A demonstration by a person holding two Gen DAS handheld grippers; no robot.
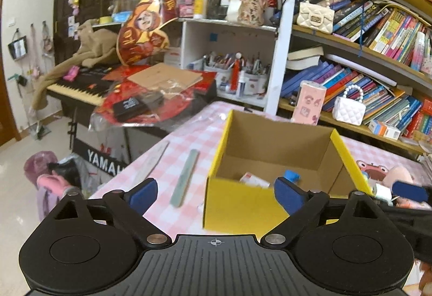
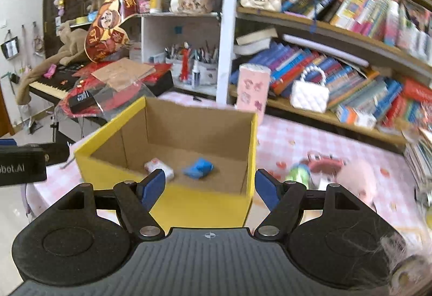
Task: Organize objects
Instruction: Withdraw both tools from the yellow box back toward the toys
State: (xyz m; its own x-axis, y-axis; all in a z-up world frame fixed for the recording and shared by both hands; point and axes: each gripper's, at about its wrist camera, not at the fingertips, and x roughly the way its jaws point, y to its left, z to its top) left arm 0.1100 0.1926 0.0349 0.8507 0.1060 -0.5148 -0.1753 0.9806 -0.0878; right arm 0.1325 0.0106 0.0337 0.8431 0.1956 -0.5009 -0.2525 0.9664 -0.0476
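Your left tool [image 1: 214,194] stands wide open with nothing between its blue pads, and your right tool [image 2: 209,186] is also open and holds nothing. Both hang just in front of the yellow cardboard box [image 2: 199,204], which sits on the counter [image 1: 172,142] under its pink checked cloth.

By my reading you are partway through. Two things lie on the box floor: one small white packet [image 2: 159,167] and one crumpled blue packet [image 2: 199,167], near each other but apart.

Still outside the box, I count one long pale green strip [image 1: 185,178] lying flat on the counter to the left of the box, and a second flat strip [image 1: 155,161] beside it nearer the edge. To the right of the box lie one pink plush toy [image 2: 356,180] and one small green and white item [image 2: 298,174], too blurred to name.
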